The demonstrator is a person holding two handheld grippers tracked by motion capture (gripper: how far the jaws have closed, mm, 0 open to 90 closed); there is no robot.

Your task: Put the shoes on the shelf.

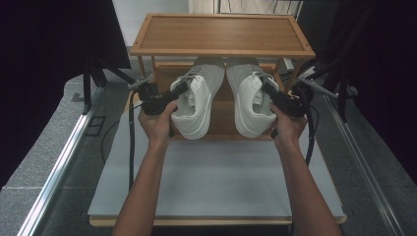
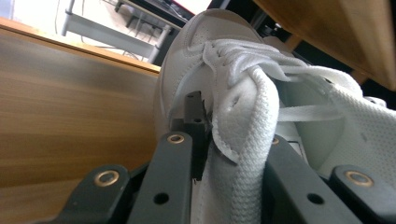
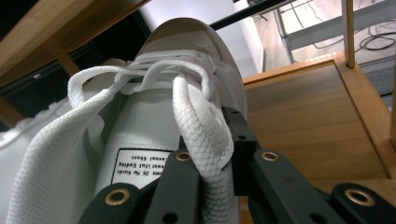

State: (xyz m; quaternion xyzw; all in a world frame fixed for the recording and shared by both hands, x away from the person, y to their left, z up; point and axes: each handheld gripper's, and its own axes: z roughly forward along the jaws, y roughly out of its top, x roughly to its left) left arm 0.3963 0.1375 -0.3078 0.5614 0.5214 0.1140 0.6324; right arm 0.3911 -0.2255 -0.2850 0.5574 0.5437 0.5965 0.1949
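Two white sneakers, a left sneaker (image 1: 193, 105) and a right sneaker (image 1: 252, 103), held side by side, toes pointing away from the person, at the lower shelf (image 1: 222, 120) of a two-tier wooden shoe rack (image 1: 221, 33). Each sneaker is carried by its padded collar: the left gripper (image 1: 178, 91) is clamped on the collar of the left sneaker (image 2: 243, 130), and the right gripper (image 1: 268, 91) is clamped on the collar of the right sneaker (image 3: 201, 126), with fabric pinched between the jaws in both gripper views. Toes lie under the top shelf; heels project over the front edge, above the grey bench (image 1: 216, 182). Judged stage: both sneakers grasped and partly within the lower shelf; setting down and release are not yet done.
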